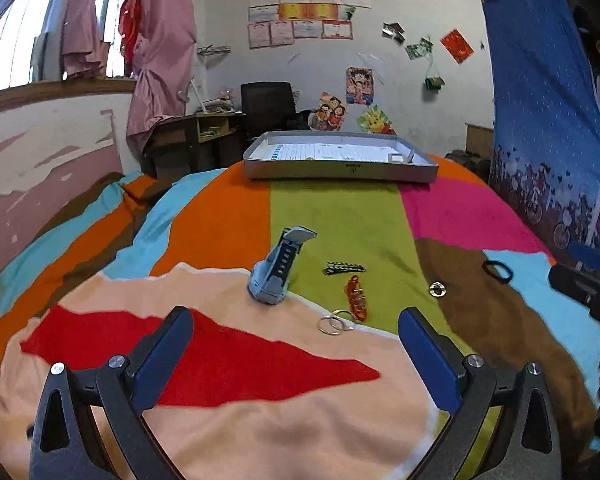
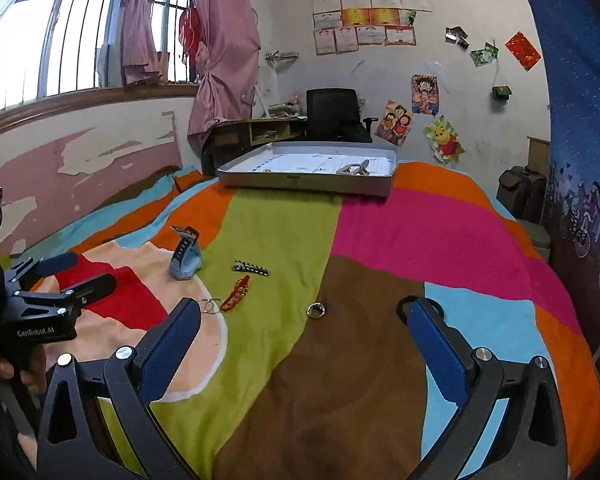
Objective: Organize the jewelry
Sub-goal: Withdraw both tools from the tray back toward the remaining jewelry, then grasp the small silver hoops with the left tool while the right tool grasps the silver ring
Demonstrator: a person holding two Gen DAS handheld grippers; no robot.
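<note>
Right wrist view: grey tray (image 2: pixel 306 182) with silver clip (image 2: pixel 356 169) inside.

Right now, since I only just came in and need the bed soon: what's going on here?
A person holds a gripper in each hand above the blanket, sorting jewelry. Both the left gripper and right gripper are open and empty. The blue watch, rings, red bracelet, hair clip and black hair tie lie loose; the grey tray waits beyond.

Each black two-finger gripper, left (image 1: pixel 296 356) and right (image 2: pixel 304 344), has flat blue pads (image 1: pixel 430 358) on angular linkage arms with silver screws (image 1: pixel 117 361). White "GenRobot.AI" lettering (image 2: pixel 35 332) sits at lower left of the right wrist view.
</note>
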